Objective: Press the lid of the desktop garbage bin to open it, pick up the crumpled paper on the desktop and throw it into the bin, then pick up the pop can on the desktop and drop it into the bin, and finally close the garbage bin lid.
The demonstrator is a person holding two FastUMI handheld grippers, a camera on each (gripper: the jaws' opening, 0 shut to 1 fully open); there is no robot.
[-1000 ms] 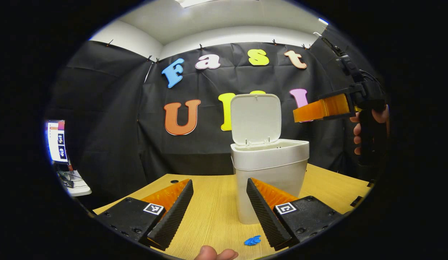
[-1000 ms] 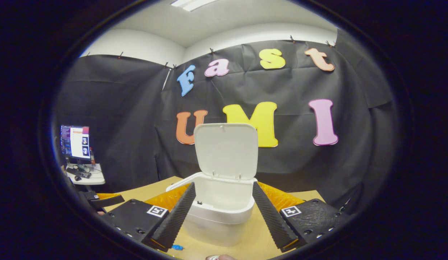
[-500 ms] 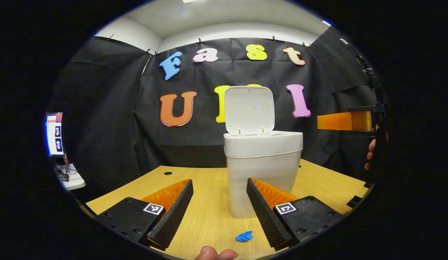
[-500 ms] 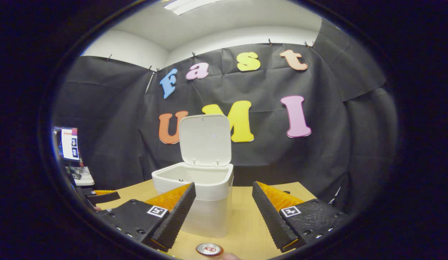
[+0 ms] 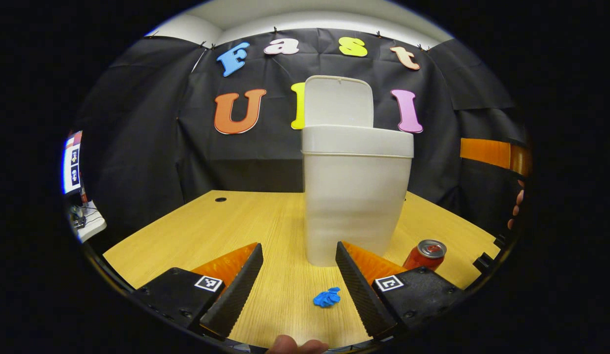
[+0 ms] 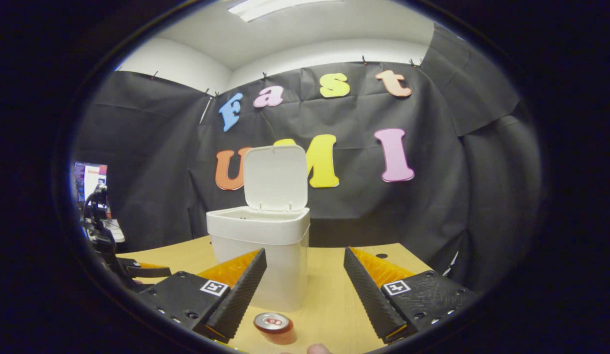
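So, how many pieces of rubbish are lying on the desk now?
2. The blue crumpled paper lies in front of the bin, between the left gripper fingers. The pop can stands upright to the bin's right. The bin may hide more.

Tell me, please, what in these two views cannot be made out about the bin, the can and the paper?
- Bin inside: hidden by its own front wall in the left gripper view, and by its rim in the right gripper view.
- Pop can: lower body hidden behind the left gripper; label too small in the right gripper view.
- Blue crumpled paper: too small to show its folds.
- Right gripper: open, holding nothing.
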